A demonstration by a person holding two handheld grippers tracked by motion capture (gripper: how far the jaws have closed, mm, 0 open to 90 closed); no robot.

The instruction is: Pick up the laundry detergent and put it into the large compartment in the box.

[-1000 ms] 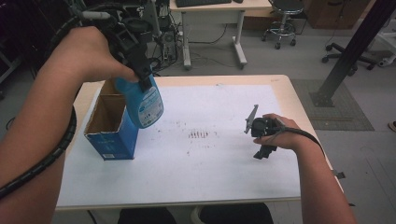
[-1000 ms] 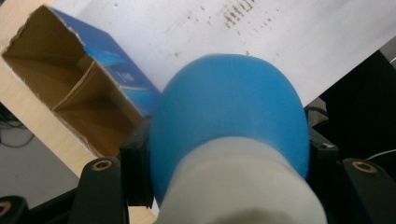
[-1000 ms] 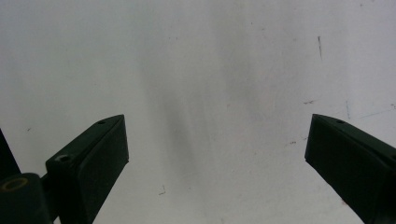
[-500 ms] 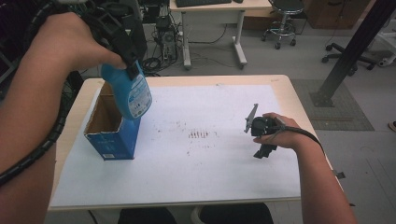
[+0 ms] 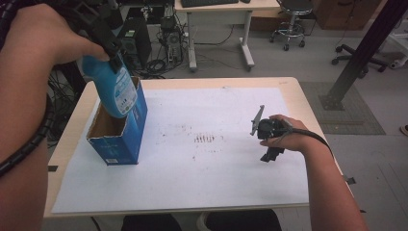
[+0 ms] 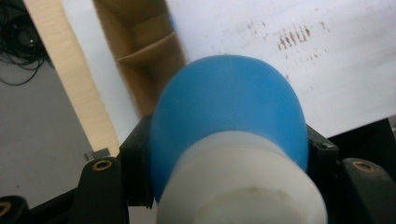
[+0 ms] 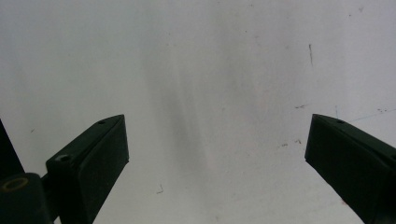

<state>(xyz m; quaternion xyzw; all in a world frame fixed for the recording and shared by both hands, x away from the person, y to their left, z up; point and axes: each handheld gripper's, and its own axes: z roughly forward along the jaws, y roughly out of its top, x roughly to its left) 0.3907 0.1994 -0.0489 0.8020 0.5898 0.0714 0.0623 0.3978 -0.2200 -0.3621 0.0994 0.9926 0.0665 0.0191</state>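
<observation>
Bottle sits clamped in my left gripper, jaws closed on either side of the blue body just below its white cap, which points back toward the camera in the left gripper view. In the high view the bottle hangs base-down over the open top of the blue carton, its lower end level with or just inside the rim; I cannot tell whether it touches the cardboard.

Handling, as judgement: smooth plastic, rounded shoulder, likely slippery and somewhat squeezable, weight depending on fill, which I cannot see. Hold at the neck or shoulder seems the right place, since the narrowing there resists sliding through the jaws.

Right gripper rests low on the white sheet covering the surface, well apart from the carton. Its jaws stand wide apart, holding nothing; the right gripper view gives bare, faintly scuffed paper between them.

Between the two grippers: a patch of dark marks on the sheet, nothing standing. Carton flaps and inner cardboard walls are the only obstruction near the bottle.

Beyond the surface: cables and equipment on the floor, a desk, an office chair.
</observation>
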